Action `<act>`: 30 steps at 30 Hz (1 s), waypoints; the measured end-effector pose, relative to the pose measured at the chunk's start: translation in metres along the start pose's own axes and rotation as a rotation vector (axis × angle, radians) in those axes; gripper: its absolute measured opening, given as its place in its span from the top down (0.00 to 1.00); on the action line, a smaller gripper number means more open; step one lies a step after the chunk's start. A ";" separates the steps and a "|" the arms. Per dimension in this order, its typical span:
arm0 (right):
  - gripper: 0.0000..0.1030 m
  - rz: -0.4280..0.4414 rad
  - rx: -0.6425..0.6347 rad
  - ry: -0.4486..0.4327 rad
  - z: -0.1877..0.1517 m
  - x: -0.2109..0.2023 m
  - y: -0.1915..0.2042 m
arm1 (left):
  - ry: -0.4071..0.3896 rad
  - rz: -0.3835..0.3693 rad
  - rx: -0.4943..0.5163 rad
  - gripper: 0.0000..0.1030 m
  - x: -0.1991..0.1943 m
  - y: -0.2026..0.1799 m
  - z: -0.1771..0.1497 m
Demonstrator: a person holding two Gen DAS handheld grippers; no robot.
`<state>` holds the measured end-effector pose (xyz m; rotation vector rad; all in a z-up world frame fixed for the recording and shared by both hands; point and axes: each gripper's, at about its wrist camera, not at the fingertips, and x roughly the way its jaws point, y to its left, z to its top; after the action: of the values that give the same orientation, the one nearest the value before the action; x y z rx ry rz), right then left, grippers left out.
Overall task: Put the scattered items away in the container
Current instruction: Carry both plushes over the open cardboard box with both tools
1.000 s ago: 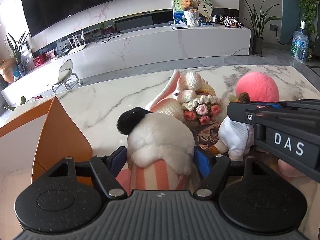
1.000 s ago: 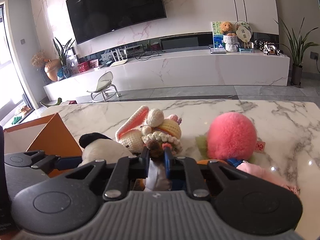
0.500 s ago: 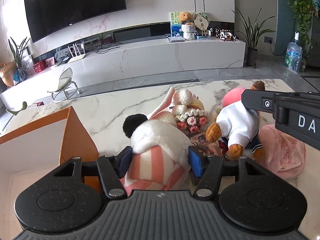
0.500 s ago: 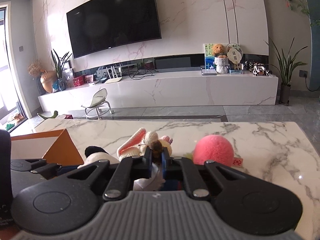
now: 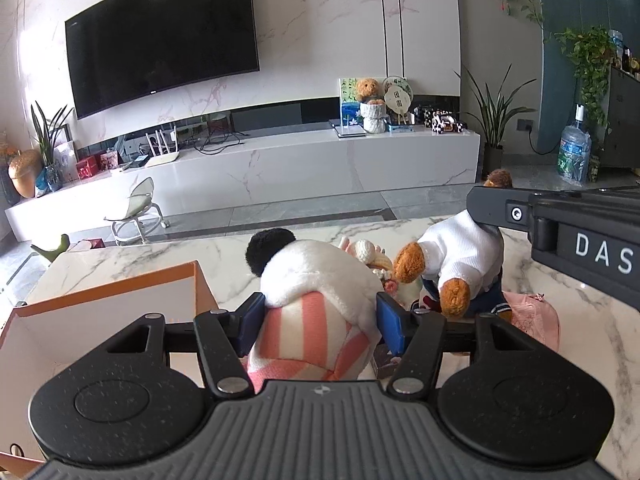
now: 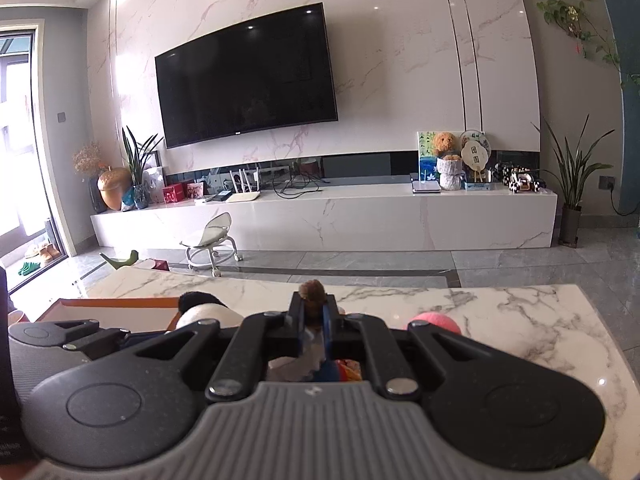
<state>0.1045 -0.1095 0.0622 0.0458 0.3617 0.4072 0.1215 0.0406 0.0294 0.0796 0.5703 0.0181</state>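
Observation:
My left gripper (image 5: 320, 316) is shut on a white plush with a black ear and a pink-striped body (image 5: 316, 280), held above the marble table (image 5: 120, 264). My right gripper (image 6: 312, 316) is shut on a brown teddy bear in a white shirt (image 5: 460, 256) and holds it in the air to the right of the left one; its brown head (image 6: 313, 292) sticks up between the fingers. The orange box with a white inside (image 5: 108, 320) stands open at the lower left, also showing in the right wrist view (image 6: 112, 304).
A crocheted bunny (image 5: 366, 250) and a pink cloth item (image 5: 528, 320) lie on the table behind the held toys. A pink fluffy ball (image 6: 434, 322) sits right of the right gripper. The table's far edge faces a grey floor and TV cabinet.
Both grippers have risen with their toys. The teddy bear came off the table and now hangs in the air. The box has come closer on the left.

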 end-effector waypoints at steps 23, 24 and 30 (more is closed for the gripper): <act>0.91 0.169 -0.170 -0.121 0.050 -0.022 0.122 | -0.092 0.182 -0.159 0.33 -0.060 0.123 0.007; 0.91 0.183 -0.175 -0.119 0.051 -0.019 0.128 | -0.091 0.194 -0.165 0.33 -0.060 0.129 0.006; 0.91 0.268 -0.209 -0.090 0.051 0.004 0.165 | -0.064 0.251 -0.198 0.33 -0.058 0.162 -0.004</act>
<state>0.0628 0.0452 0.1274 -0.0916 0.2228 0.7041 0.0719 0.1996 0.0704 -0.0417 0.4887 0.3146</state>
